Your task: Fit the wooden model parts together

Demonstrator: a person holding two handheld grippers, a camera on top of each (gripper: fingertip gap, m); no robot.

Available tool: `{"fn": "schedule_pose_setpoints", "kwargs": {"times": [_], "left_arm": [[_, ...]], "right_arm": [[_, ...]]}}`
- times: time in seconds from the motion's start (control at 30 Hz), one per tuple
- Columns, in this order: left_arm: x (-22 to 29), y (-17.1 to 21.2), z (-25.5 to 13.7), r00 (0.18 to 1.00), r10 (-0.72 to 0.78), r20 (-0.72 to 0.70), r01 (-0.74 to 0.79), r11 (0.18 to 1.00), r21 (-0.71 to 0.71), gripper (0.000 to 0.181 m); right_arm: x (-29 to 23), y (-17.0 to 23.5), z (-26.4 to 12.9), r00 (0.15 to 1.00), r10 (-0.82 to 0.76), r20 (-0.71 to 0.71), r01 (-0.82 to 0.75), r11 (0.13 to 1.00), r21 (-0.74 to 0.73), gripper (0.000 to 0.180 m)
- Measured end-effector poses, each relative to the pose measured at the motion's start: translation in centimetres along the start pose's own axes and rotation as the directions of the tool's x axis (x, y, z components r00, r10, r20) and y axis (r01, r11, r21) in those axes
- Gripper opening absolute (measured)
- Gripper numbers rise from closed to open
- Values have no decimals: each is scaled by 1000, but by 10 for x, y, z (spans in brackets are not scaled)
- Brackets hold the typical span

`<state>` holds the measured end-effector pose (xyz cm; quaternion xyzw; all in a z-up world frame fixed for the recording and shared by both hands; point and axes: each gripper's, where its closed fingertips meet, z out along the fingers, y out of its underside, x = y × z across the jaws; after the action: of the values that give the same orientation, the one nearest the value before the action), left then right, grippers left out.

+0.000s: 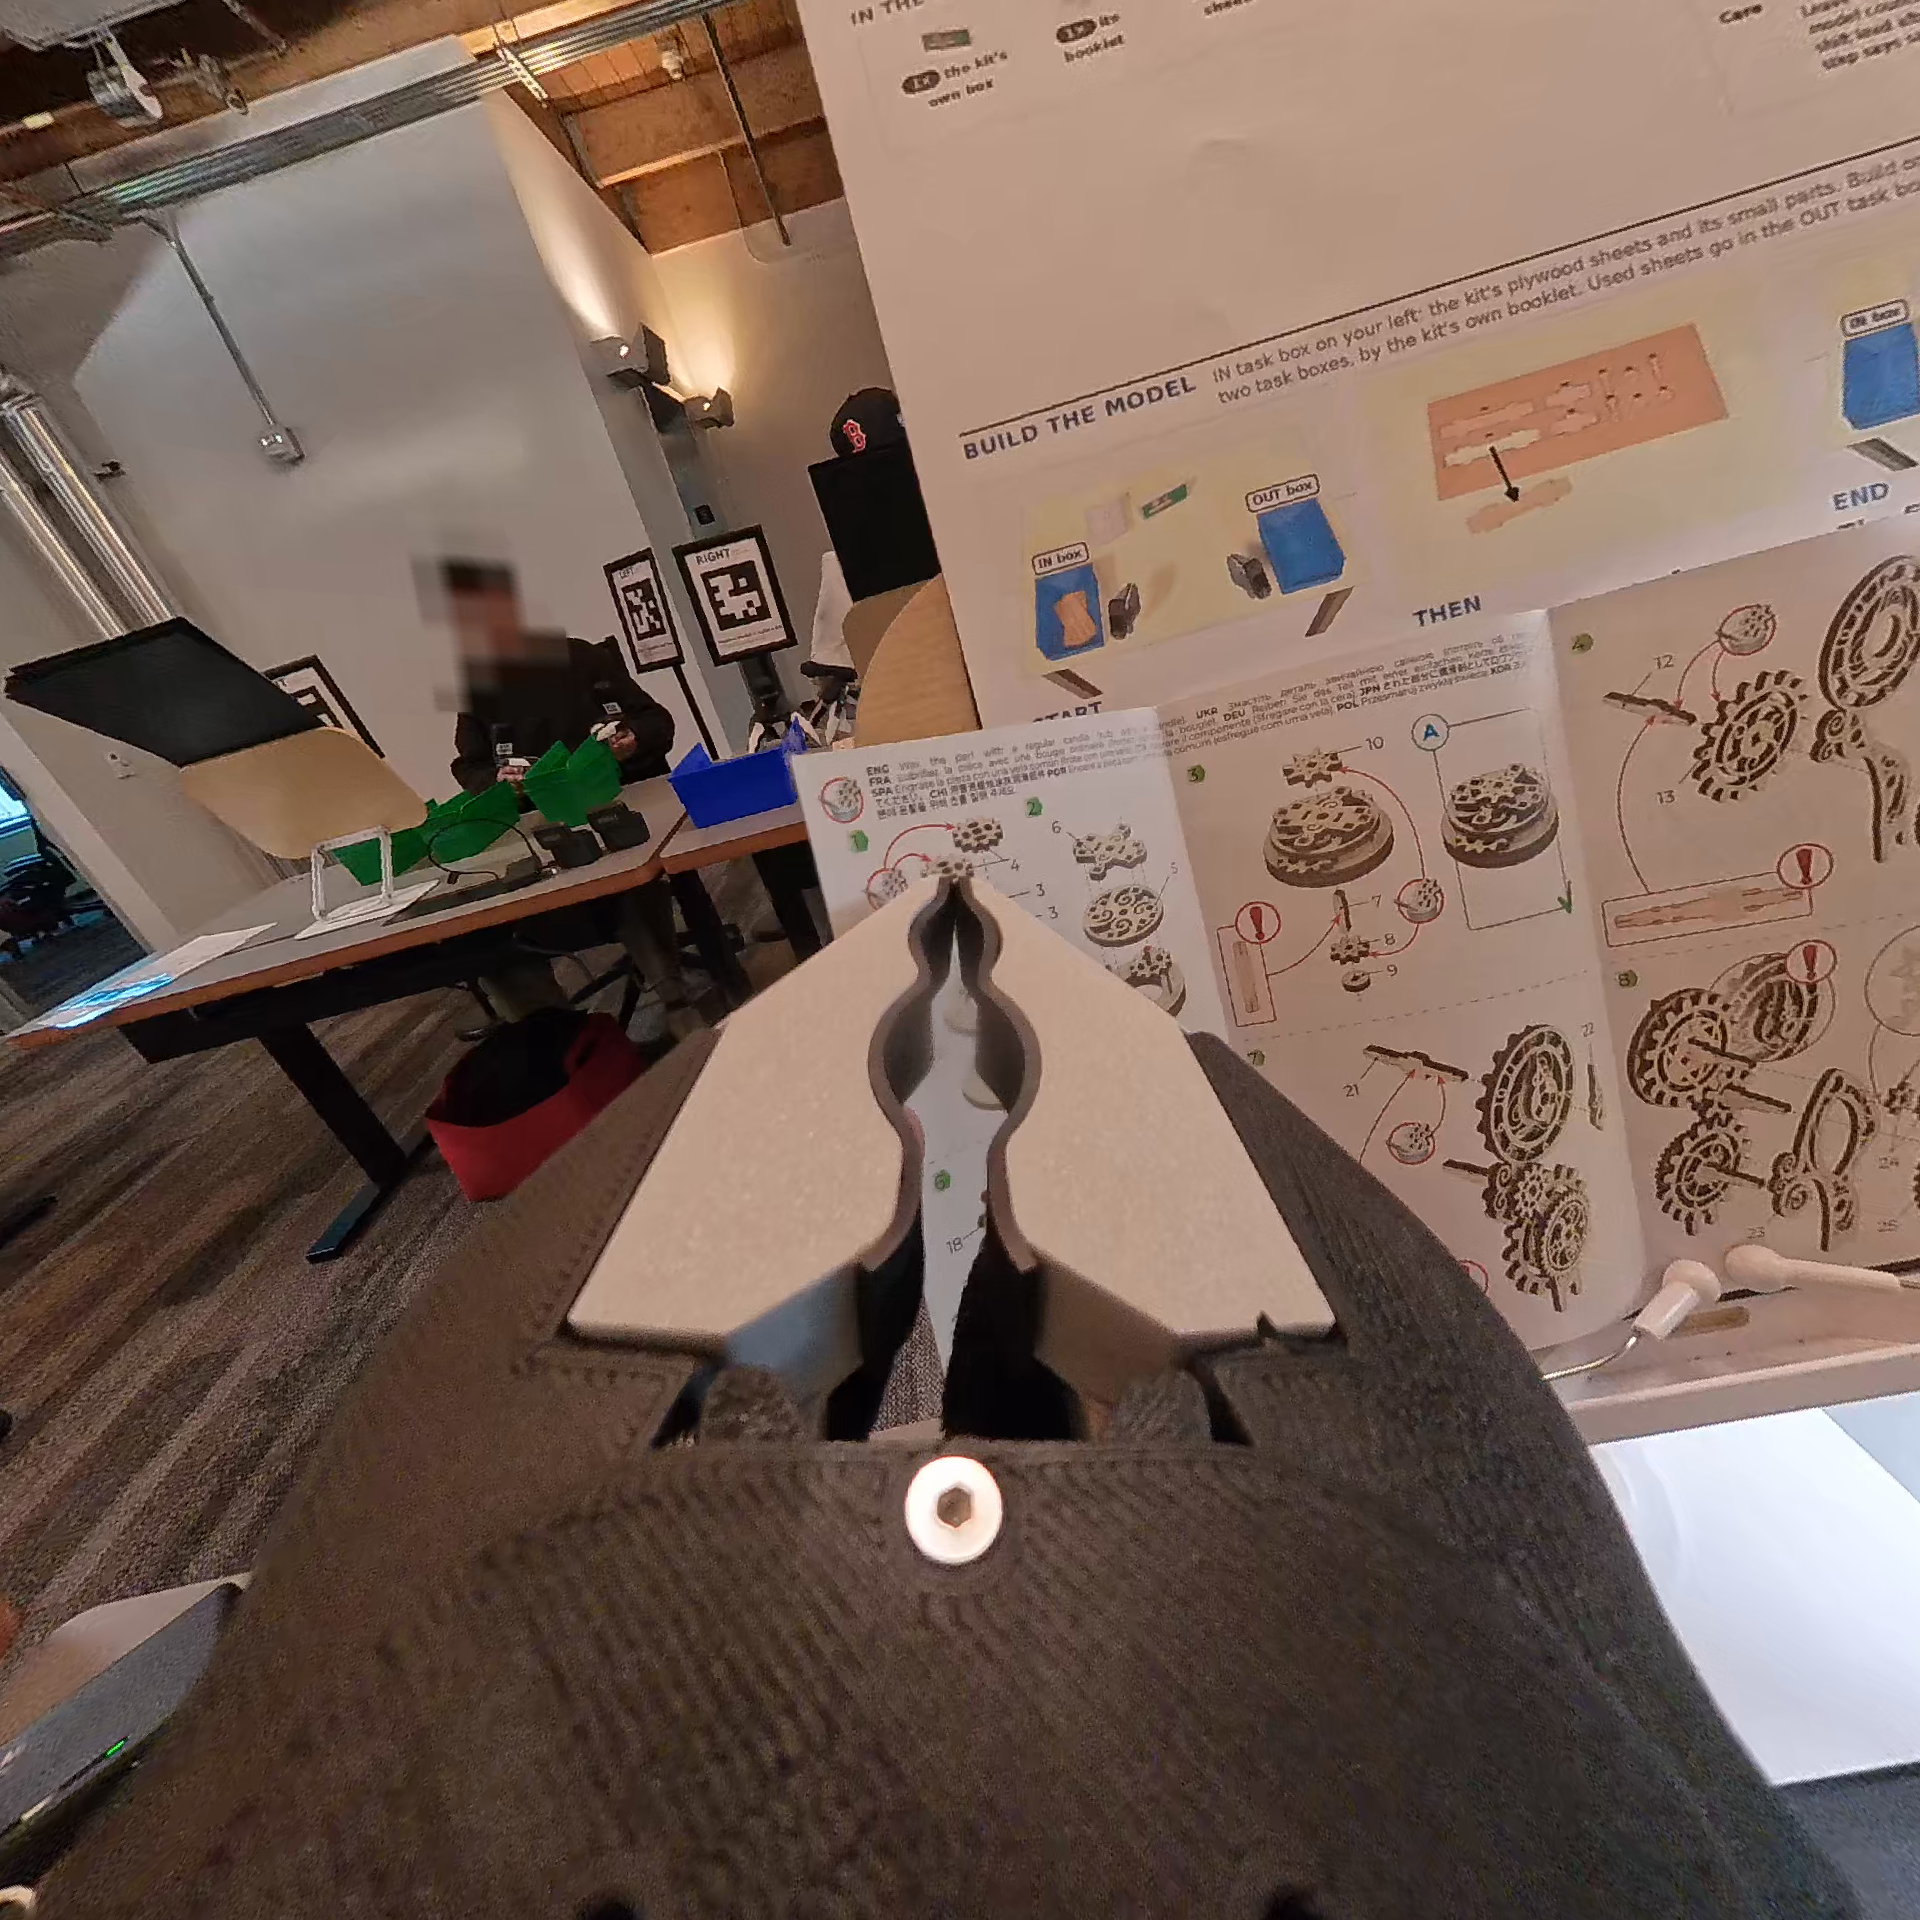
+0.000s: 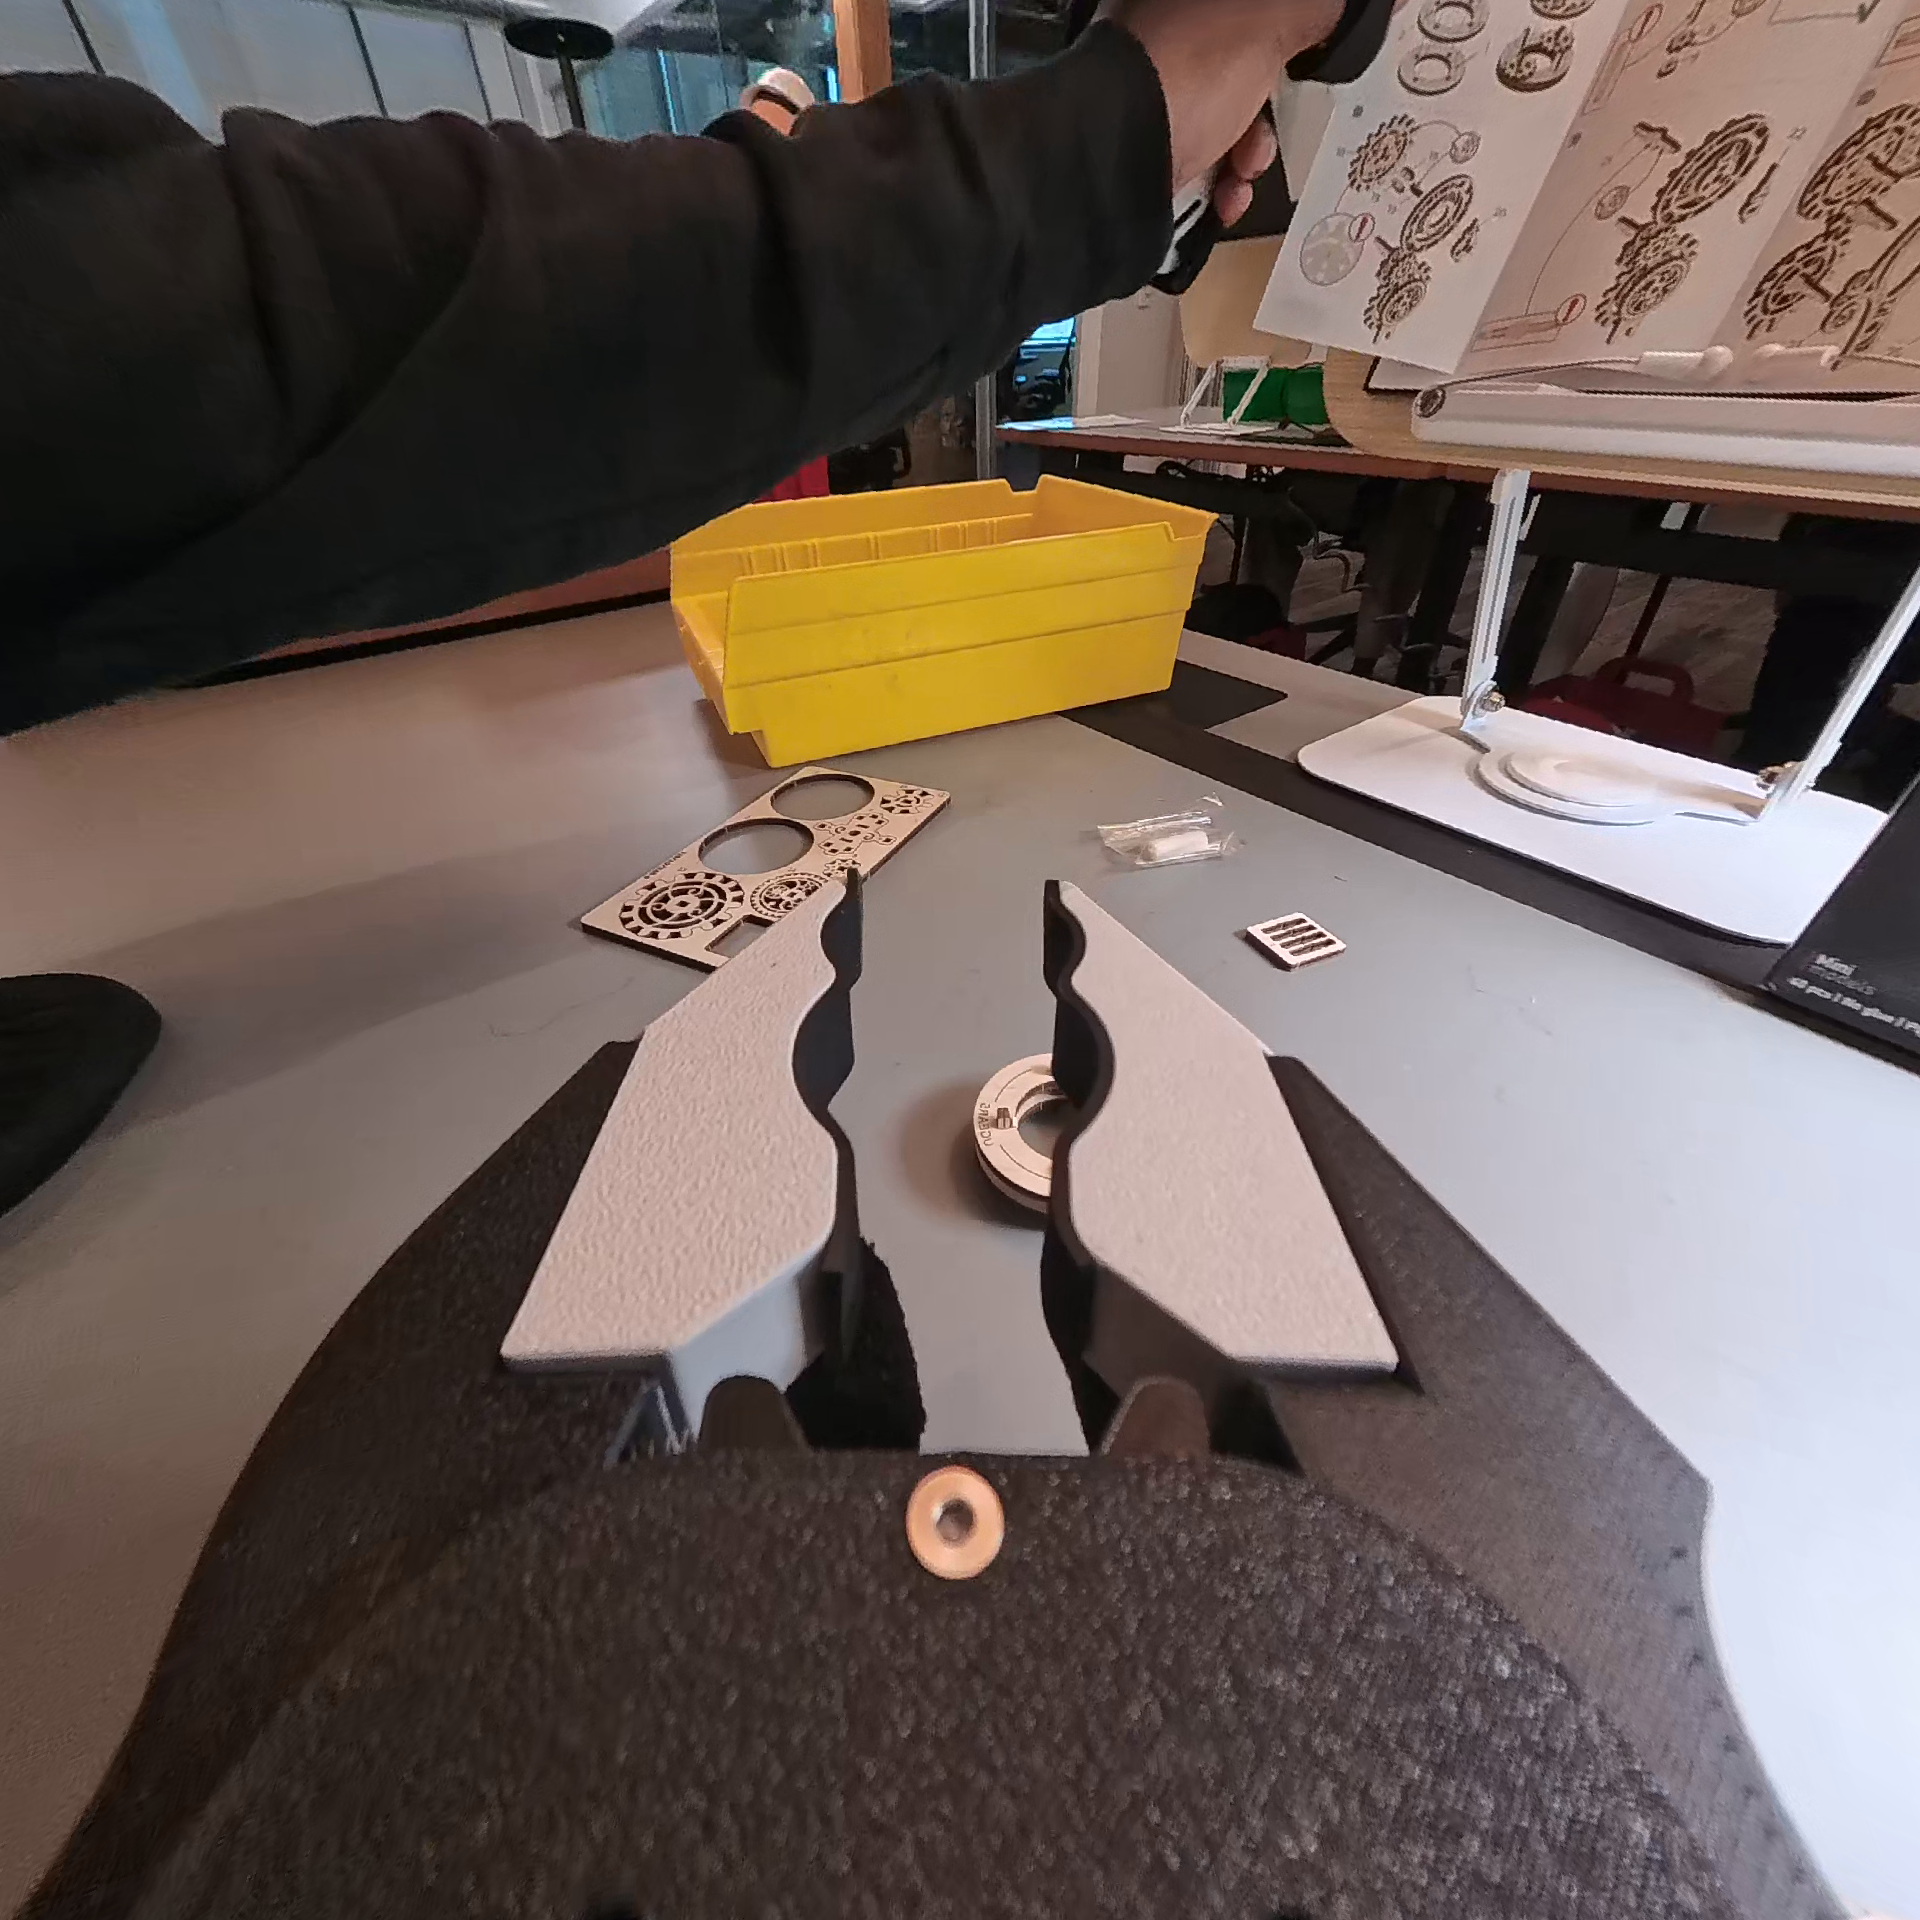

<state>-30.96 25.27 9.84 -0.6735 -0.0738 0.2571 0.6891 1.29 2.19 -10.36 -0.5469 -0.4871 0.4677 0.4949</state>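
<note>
My right gripper is open and low over the grey table. A round wooden ring part lies flat on the table between its fingers, close to the right finger, which hides part of it. A plywood sheet with cut-out gears lies just beyond the left fingertip. A small slotted wooden piece lies to the right. My left gripper is shut and raised, with its tips at the left page of the open booklet. I cannot tell whether it pinches the page.
A yellow bin stands behind the plywood sheet. A small plastic bag lies to its right. The booklet stand's white base and a black box sit at the right. A black-sleeved arm reaches across to the booklet. About 45 centimetres separates my left fingertips from my right.
</note>
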Motion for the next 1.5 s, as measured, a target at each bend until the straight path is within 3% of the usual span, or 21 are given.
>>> {"fn": "schedule_pose_setpoints", "kwargs": {"times": [0.97,1.5], "left_arm": [[5,-9,5,999,42,21,-42,998,39,0],[6,22,-6,999,37,11,-37,999,14,0]], "right_arm": [[0,7,2,1000,10,11,-10,999,-31,32],[0,10,4,1000,14,17,-14,999,-38,32]]}}
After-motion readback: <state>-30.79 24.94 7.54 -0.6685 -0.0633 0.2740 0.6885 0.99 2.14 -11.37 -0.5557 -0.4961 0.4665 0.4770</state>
